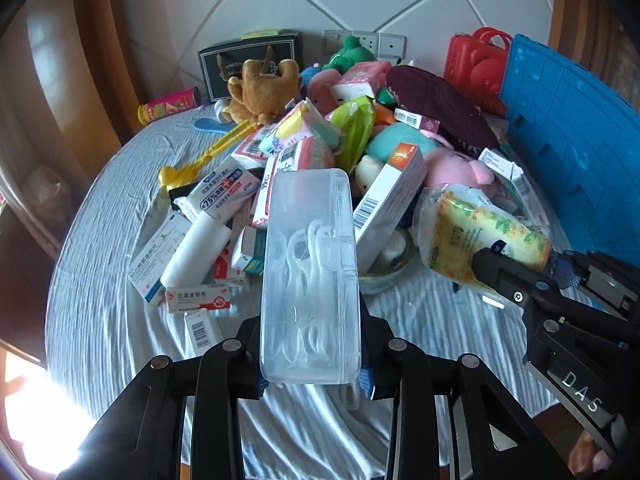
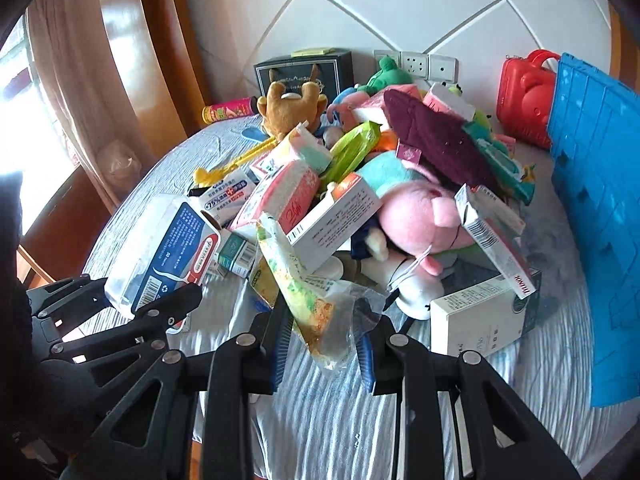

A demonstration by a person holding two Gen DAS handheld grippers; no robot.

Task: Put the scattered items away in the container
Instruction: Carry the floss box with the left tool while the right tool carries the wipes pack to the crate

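Clear floss-pick box (image 1: 310, 276) clamped between left gripper (image 1: 310, 376) fingers, long end projecting ahead. Right gripper (image 2: 324, 344) pinching yellow-green plastic packet (image 2: 304, 292). Blue crate (image 2: 592, 216) right of fingers, beyond cluttered pile.

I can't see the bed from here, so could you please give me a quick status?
Left gripper shut on floss box. Right gripper shut on yellow packet. Blue crate on the right, pile beside it.

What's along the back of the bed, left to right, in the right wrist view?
Snack can → brown plush deer → green frog plush → wall sockets → red plastic case → blue crate.
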